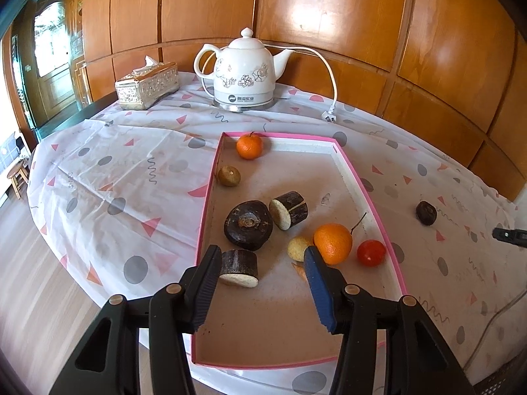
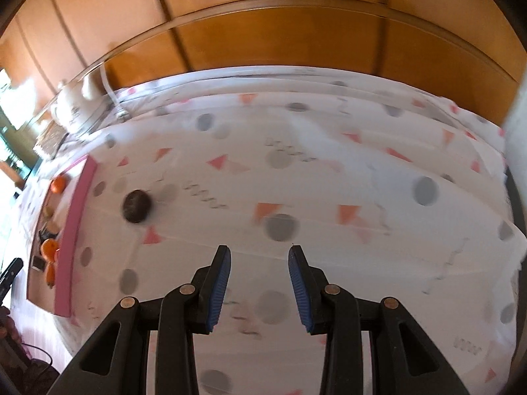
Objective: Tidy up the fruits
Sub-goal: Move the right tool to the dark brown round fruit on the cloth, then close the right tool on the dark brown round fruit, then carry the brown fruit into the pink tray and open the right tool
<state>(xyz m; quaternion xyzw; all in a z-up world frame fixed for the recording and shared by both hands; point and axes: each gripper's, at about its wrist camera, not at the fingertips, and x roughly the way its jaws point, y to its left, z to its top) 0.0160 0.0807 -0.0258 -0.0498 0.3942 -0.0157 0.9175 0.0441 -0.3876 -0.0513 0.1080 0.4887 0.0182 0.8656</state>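
A pink-rimmed tray holds a mandarin, a small brownish fruit, a dark round fruit, two cut dark pieces, a pale yellow fruit, an orange and a red fruit. My left gripper hovers open over the tray's near part, pressing on nothing. One dark fruit lies on the cloth right of the tray. In the blurred right wrist view that dark fruit sits left of and beyond my right gripper, which is open and empty beside the tray.
A white kettle with its cord and plug and a silver tissue box stand at the table's back. Patterned tablecloth covers the round table. Wood panelling rises behind. A stool stands on the floor at left.
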